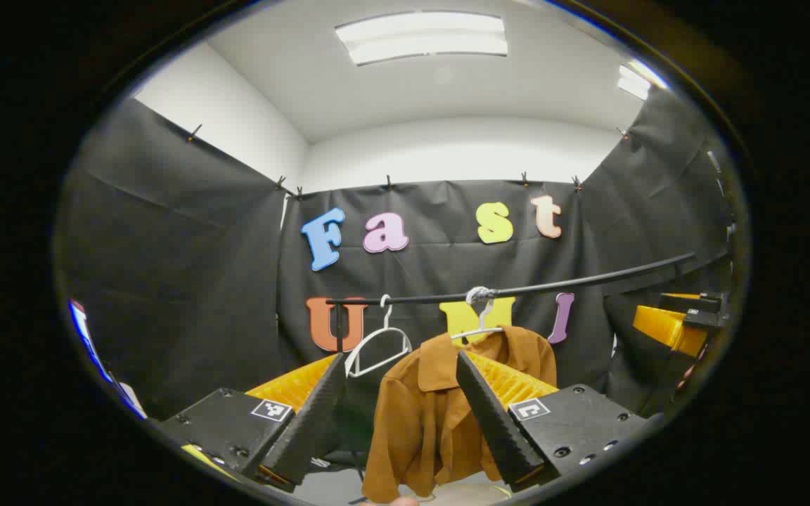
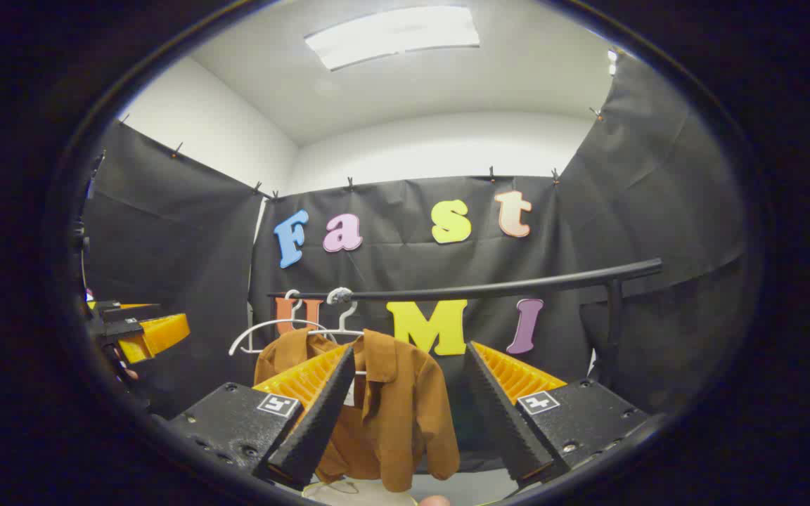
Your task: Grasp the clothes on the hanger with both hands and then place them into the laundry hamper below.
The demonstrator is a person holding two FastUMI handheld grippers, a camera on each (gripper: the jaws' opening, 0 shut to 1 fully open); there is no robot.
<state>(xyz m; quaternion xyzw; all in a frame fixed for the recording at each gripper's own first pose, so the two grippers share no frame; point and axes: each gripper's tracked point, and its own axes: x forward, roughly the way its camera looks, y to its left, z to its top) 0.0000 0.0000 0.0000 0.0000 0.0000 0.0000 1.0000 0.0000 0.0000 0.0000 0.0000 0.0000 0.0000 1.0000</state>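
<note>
Black cloth walls back a dark rail (image 1: 517,289). The brown shirt (image 1: 433,407) hangs limp and light; pinch each shoulder. Left tool (image 1: 405,407) and right tool (image 2: 405,407) gape apart.

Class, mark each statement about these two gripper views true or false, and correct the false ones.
1. A brown shirt hangs on a hanger from the rail. True.
2. The left gripper is shut on the shirt. False: its fingers stand apart, short of the shirt.
3. An empty white hanger hangs beside the shirt. True.
4. The right gripper is shut. False: it is open.
5. The shirt lies in the hamper. False: it hangs from the rail.
</note>
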